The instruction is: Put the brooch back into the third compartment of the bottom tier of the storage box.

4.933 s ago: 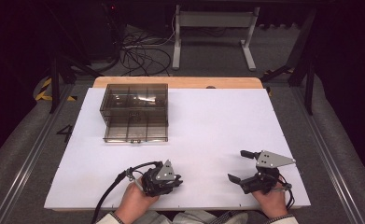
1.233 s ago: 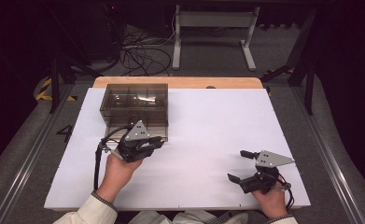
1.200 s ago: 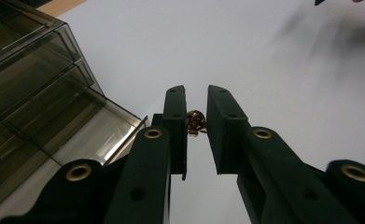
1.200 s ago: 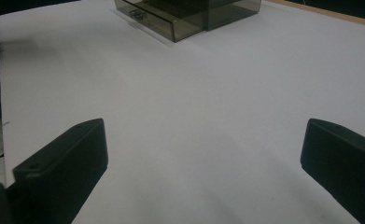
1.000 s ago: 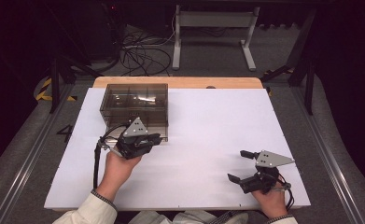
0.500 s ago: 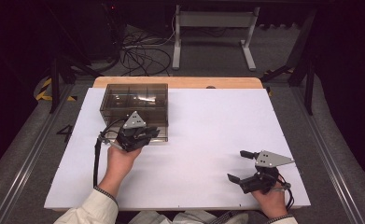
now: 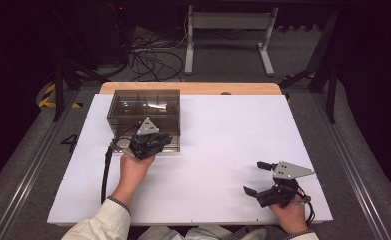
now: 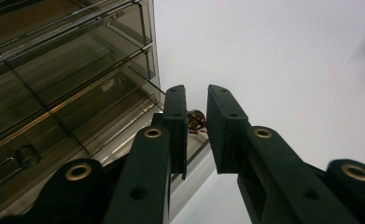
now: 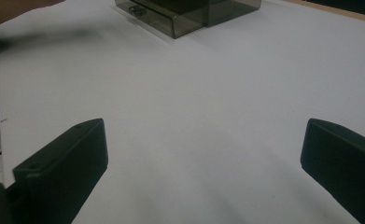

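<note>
My left gripper [image 7: 155,142] has travelled from the counter's near edge up to the smoked drawer cabinet [image 7: 143,107], fingers clenched on a small coppery part [image 8: 196,120] over its open bottom drawer [image 8: 194,156]. My right gripper [image 7: 258,177] rests released; a drop looks next.

The drawer cabinet [image 7: 143,107] is smoky, see-through brown-grey plastic. It stands on a plain white table sheet [image 7: 223,150] with a pale wooden strip along the far edge. Both grippers are black, topped with grey plates.
</note>
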Motion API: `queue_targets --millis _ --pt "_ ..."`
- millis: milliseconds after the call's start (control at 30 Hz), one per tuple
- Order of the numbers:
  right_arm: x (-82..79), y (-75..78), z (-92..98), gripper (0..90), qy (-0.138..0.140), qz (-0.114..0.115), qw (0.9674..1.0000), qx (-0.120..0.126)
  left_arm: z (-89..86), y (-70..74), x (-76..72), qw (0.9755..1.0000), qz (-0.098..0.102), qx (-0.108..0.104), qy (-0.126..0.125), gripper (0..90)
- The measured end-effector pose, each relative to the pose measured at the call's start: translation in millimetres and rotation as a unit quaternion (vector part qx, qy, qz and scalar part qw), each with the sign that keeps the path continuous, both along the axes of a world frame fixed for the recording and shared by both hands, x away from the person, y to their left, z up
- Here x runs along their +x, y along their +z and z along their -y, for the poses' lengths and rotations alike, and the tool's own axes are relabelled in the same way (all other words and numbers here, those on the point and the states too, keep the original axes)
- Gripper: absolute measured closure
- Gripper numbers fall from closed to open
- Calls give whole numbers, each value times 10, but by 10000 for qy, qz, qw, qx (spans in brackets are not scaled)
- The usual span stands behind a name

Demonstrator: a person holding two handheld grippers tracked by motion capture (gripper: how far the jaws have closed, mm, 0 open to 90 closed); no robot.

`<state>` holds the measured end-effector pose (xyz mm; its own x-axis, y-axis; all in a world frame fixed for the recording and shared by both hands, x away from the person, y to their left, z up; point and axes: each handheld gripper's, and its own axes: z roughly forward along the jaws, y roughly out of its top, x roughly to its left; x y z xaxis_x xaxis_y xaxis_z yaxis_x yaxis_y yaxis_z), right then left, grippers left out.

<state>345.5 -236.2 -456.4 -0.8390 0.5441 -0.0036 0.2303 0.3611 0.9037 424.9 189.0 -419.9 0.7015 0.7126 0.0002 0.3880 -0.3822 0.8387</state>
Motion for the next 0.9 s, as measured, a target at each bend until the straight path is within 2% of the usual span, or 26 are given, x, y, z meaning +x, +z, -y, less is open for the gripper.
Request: queue_targets --millis 100,300,367,600,767,900 --pt "3 -1 6 15 -8 -7 10000 22 3 -19 27 10000 37 11 22 786" --pt "6 -6 3 15 -5 -24 10000 14 5 -72 84 9999 -21 -56 105 786" --pt "7 -5 5 15 -9 -30 10000 19 9 -76 99 9999 44 -27 111 786" --pt "8 -7 5 15 -14 -36 10000 23 26 -97 135 9998 58 -90 185 786" --pt "7 -6 6 15 -15 -34 10000 22 42 -118 151 9998 63 -16 210 786" --pt "12 -9 6 15 -5 -28 10000 11 42 -121 151 9998 42 -36 212 786"
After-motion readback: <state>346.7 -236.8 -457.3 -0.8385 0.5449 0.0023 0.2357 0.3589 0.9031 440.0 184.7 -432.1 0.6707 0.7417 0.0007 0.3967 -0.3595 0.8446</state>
